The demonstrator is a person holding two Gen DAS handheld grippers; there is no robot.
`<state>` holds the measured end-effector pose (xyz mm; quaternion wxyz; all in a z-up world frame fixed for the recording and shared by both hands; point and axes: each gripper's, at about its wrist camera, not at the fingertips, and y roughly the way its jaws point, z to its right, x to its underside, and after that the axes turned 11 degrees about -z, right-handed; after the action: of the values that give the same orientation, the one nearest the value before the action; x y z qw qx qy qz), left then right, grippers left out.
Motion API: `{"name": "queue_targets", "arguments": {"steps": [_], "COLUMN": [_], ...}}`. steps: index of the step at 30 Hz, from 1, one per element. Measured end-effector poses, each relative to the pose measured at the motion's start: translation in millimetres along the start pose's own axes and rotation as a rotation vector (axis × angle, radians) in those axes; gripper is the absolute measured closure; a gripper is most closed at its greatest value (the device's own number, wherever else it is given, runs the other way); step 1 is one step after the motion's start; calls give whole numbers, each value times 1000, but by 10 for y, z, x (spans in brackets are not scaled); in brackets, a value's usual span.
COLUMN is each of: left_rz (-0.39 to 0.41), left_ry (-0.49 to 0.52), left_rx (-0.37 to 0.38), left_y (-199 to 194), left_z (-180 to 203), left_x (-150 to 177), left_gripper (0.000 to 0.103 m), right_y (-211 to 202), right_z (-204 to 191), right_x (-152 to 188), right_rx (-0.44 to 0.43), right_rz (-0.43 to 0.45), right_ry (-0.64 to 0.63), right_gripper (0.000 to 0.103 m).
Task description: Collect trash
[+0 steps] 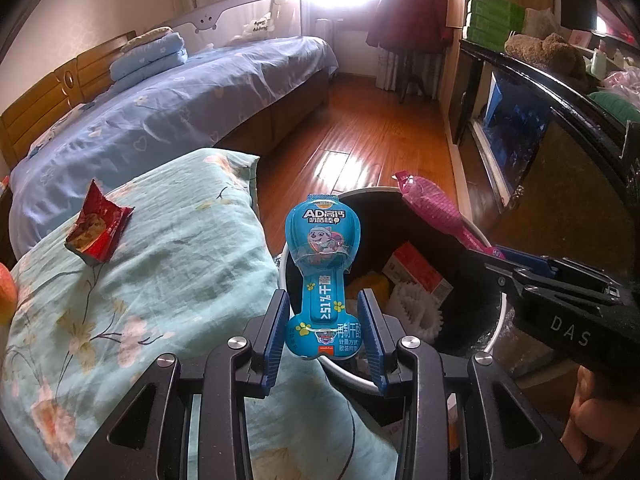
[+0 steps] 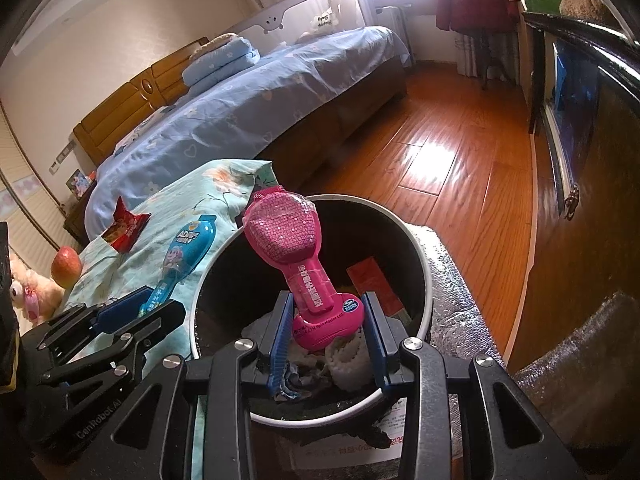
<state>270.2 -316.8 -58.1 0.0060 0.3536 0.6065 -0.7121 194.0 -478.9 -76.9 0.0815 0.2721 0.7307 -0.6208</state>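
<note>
Left gripper [image 1: 324, 330]: closed on blue wrapper [image 1: 323, 256], held at the rim of the bin [image 2: 420, 240]. Right gripper [image 2: 327, 334]: closed on pink wrapper [image 2: 298, 256], above the bin's mouth. Step: drop-off. Next, likely: part jaws over the opening. Outstanding: red wrapper [image 1: 98, 228] on bedding.

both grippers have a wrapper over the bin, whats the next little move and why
Probably open the right gripper first. Its pink wrapper already hangs above the trash bin opening, so it should fall inside. The left gripper holds the blue wrapper nearer the bin's rim by the bedding, so it likely needs a small shift first.
</note>
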Motion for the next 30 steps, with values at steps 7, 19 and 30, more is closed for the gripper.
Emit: {"name": "queue_targets", "arguments": {"steps": [7, 19, 30], "left_rz": [-6, 27, 87], "left_ry": [-10, -63, -195], "left_rx": [17, 38, 36], "left_y": [25, -152, -672], "left_z": [-26, -223, -682], "left_x": [-26, 127, 781], "left_gripper": [67, 54, 46], "right_y": [36, 2, -293], "right_z": [51, 61, -336], "right_x": [-22, 9, 242], "right_rx": [-2, -38, -90], "right_rz": [-12, -11, 51], "right_ry": [11, 42, 0], "right_gripper": [68, 54, 31]}}
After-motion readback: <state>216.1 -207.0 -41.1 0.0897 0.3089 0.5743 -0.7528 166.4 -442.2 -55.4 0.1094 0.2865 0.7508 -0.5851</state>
